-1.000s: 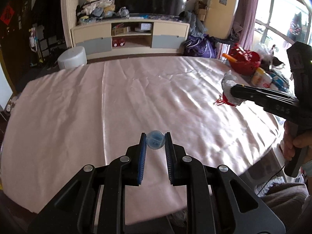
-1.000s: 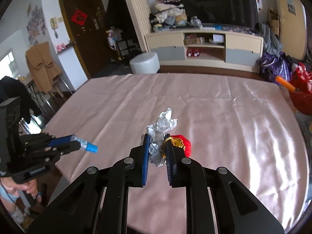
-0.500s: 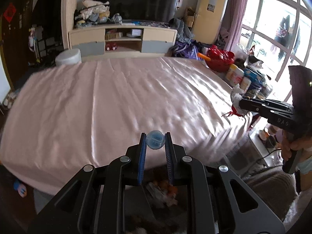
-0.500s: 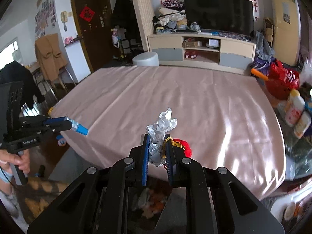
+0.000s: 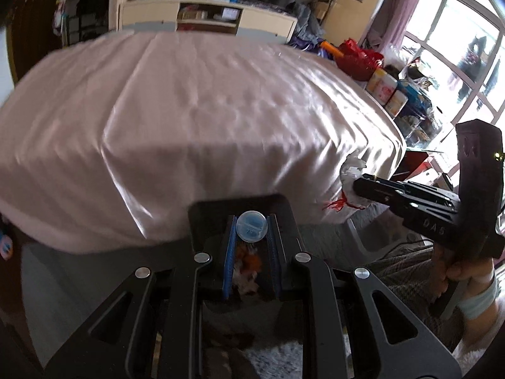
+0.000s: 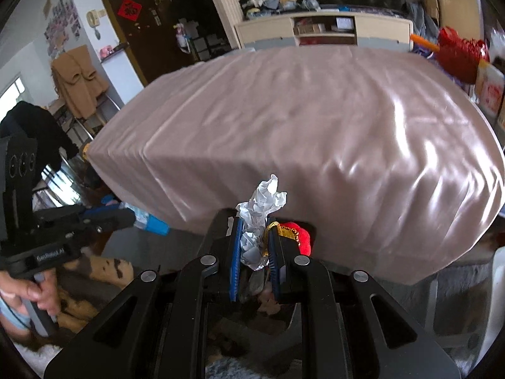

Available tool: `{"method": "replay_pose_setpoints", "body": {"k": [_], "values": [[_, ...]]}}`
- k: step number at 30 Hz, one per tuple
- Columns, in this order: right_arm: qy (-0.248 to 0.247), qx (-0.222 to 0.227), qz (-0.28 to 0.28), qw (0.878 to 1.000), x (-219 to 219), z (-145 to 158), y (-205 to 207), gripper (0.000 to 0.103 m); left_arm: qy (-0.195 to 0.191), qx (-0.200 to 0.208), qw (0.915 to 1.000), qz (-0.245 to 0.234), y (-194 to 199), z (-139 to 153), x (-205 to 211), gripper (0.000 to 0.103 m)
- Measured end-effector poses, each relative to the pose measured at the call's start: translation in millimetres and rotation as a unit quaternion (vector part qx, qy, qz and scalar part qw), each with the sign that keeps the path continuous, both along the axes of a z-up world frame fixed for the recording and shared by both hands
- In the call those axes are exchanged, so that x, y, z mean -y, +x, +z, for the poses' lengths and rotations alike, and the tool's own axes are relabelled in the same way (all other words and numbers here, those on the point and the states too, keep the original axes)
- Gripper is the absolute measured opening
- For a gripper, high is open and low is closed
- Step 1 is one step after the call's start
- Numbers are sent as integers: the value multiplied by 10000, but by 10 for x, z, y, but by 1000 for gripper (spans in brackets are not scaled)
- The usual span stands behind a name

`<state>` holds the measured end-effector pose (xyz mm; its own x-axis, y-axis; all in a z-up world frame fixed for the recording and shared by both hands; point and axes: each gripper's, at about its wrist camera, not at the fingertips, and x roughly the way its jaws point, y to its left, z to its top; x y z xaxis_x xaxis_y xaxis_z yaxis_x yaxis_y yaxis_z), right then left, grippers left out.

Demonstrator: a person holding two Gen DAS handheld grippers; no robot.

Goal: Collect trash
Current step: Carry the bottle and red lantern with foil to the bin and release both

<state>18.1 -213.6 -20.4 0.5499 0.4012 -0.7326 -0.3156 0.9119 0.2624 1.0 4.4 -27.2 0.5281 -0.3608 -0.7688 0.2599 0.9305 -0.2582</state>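
My left gripper is shut on a small clear-blue plastic bottle, seen end-on, held over a dark trash bin below the table's front edge. The bin holds orange and white scraps. My right gripper is shut on crumpled white paper with a red and gold ornament beside its right finger, also over the bin. The right gripper shows in the left wrist view, the left gripper in the right wrist view.
A table under a pink satin cloth fills the middle. A TV cabinet stands at the back. A red basket and boxes stand to the right. A white plastic stool and a grey rug lie near the bin.
Both grippers have pulled back off the table top and lowered, each still holding its item. They now hang over the trash bin in front of the table.
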Motion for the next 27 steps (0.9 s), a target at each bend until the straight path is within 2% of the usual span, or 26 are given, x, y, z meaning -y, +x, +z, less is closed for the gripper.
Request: {"method": "replay_pose_setpoints", "body": {"k": [8, 14, 19, 22, 23, 25, 26, 27], "values": [[13, -465, -42, 9989, -143, -321, 43, 17, 129, -429, 9989, -133, -14, -427, 174, 18], [1, -910, -174, 9957, -210, -684, 84, 17, 239, -767, 9967, -146, 49, -753, 193, 17], [-75, -1171, -109, 9930, -253, -803, 143, 18, 684, -771, 9941, -322, 64, -924, 284, 17], [-103, -1229, -84, 9923, -286, -816, 181, 20, 665, -807, 9934, -470, 74, -948, 324, 19], [-114, -1276, -87, 9917, -290, -829, 194, 23, 658, -822, 9933, -479, 80, -959, 322, 32], [-132, -1318, -168, 9910, -258, -854, 223, 36, 738, -798, 9933, -384, 92, -962, 293, 48], [-137, -1336, -221, 9907, -238, -863, 224, 48, 759, -781, 9935, -341, 93, -952, 272, 50], [-130, -1348, -258, 9905, -223, -868, 233, 54, 744, -775, 9937, -314, 94, -941, 252, 50]]}}
